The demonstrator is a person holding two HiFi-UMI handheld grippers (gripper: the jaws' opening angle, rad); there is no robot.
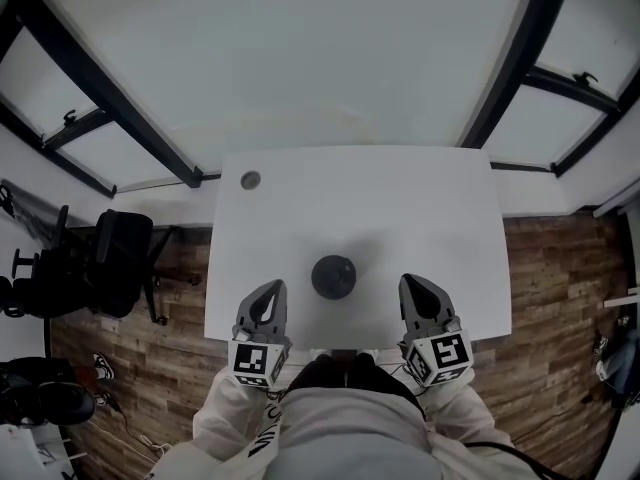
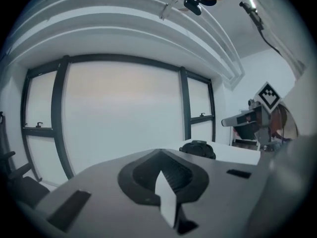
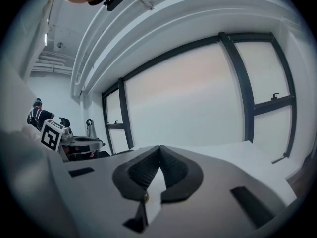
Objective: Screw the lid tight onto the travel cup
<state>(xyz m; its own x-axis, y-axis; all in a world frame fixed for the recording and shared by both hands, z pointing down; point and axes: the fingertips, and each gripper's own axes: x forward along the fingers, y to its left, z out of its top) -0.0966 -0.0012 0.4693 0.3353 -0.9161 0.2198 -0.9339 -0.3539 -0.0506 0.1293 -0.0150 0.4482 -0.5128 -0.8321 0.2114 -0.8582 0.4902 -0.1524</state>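
The left gripper (image 1: 270, 290) and right gripper (image 1: 412, 286) are being held with jaws together, empty, either side of the dark travel cup (image 1: 333, 276) on the white table (image 1: 300, 218). The garment lettering (image 1: 262, 440) is too cut off to be read.

Nothing legible; the sleeve print (image 1: 262, 440) looks too blurred to read.

The dark, round cup (image 1: 333, 276) stands upright on the white table (image 1: 300, 208), near its near edge and midway across, with its dark lid (image 2: 198, 148) on top.
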